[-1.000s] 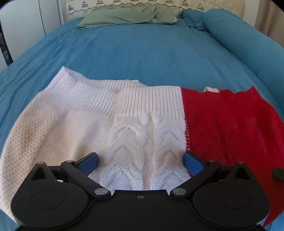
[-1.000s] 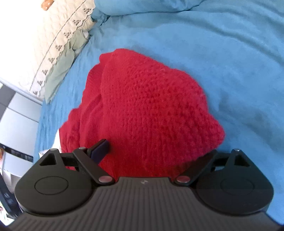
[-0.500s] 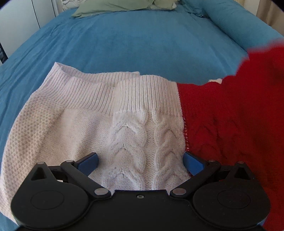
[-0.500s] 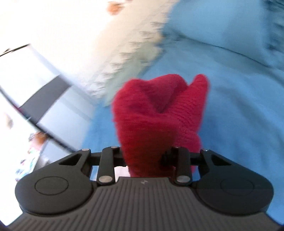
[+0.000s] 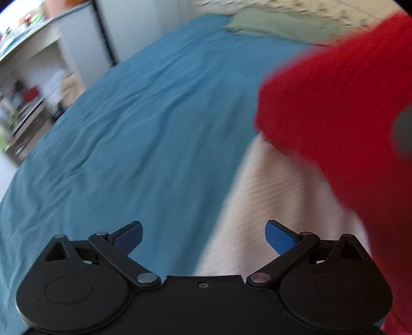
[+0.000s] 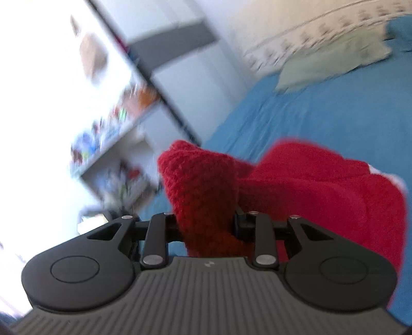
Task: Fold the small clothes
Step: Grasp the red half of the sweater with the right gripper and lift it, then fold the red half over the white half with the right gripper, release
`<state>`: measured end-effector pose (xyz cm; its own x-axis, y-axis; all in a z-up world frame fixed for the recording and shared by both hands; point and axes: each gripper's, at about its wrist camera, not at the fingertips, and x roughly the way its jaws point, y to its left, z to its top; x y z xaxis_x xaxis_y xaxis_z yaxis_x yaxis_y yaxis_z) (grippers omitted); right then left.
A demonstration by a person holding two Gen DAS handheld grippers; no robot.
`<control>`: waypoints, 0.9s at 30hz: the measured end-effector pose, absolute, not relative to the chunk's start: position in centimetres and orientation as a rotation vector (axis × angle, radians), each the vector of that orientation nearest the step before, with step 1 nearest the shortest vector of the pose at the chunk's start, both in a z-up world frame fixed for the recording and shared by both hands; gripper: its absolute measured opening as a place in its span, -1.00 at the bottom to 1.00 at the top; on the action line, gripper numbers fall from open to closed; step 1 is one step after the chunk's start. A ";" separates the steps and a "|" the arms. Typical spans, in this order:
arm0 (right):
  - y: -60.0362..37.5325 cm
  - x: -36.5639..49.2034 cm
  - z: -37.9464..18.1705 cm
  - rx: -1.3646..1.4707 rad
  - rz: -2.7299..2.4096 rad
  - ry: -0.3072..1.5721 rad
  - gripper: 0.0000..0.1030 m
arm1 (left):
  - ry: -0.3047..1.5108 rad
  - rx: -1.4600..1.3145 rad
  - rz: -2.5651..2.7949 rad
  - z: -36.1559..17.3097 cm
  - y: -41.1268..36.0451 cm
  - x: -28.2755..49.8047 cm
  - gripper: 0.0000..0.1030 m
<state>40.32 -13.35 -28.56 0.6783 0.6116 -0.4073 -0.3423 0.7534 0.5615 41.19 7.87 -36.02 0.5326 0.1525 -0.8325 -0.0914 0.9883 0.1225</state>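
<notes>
A knitted sweater, half white and half red, lies on a blue bed. In the left wrist view its white part [image 5: 278, 206] lies flat at the lower right, and its red part [image 5: 342, 116] hangs lifted over it on the right. My left gripper [image 5: 203, 235] is open and empty, low over the white part's left edge. In the right wrist view my right gripper [image 6: 206, 224] is shut on a bunched fold of the red part [image 6: 203, 190], holding it above the bed. Both views are blurred.
The blue bedspread [image 5: 144, 123] stretches left and ahead. A green pillow [image 5: 273, 24] and a patterned pillow lie at the head of the bed. Shelves with clutter [image 6: 108, 144] and a white cabinet stand beyond the bed's left side.
My right gripper closed on the red part and carried it up and leftward over the white part. My left gripper swung left off the sweater's middle, staying open.
</notes>
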 end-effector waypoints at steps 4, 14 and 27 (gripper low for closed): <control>-7.7 41.8 -32.6 0.364 0.612 0.736 -0.15 | 1.041 0.057 0.215 -38.0 11.4 39.5 0.99; -3.7 42.1 -35.6 0.268 0.646 0.849 0.49 | 1.086 -0.010 0.303 -39.7 15.7 35.5 0.99; -12.6 36.8 -24.5 0.192 0.535 0.755 1.00 | 0.893 0.002 0.114 -27.1 13.3 30.8 1.00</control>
